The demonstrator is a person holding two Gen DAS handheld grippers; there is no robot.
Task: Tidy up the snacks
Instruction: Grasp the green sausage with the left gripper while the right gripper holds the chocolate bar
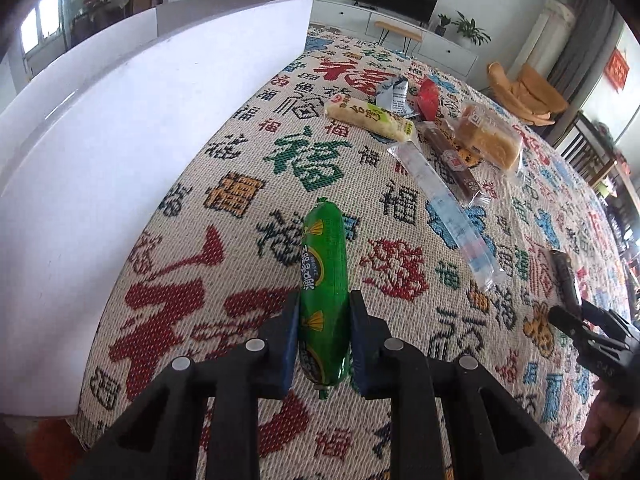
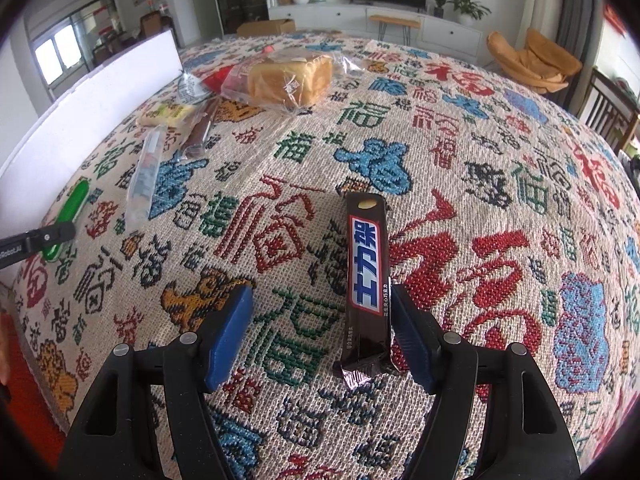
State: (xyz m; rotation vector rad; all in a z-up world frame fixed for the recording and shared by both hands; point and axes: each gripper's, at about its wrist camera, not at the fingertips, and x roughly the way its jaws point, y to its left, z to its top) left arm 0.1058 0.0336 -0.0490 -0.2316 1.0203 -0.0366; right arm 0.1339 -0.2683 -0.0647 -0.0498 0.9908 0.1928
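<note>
The sausage [image 1: 323, 300] is clamped in the left gripper [image 1: 324, 334], its long axis running near to far. The right gripper [image 2: 322, 334] is spread wide; the chocolate bar [image 2: 366, 276] lies lengthwise between, touching the right finger only.

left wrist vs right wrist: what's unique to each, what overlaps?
Left wrist only: left gripper close up, shut on the green sausage.
Right wrist only: right gripper open around the Snickers bar, which touches just one pad; a cardboard box behind the table.
Both: white box, bread loaf, yellow-green snack, clear wrapped stick, patterned tablecloth.
</note>
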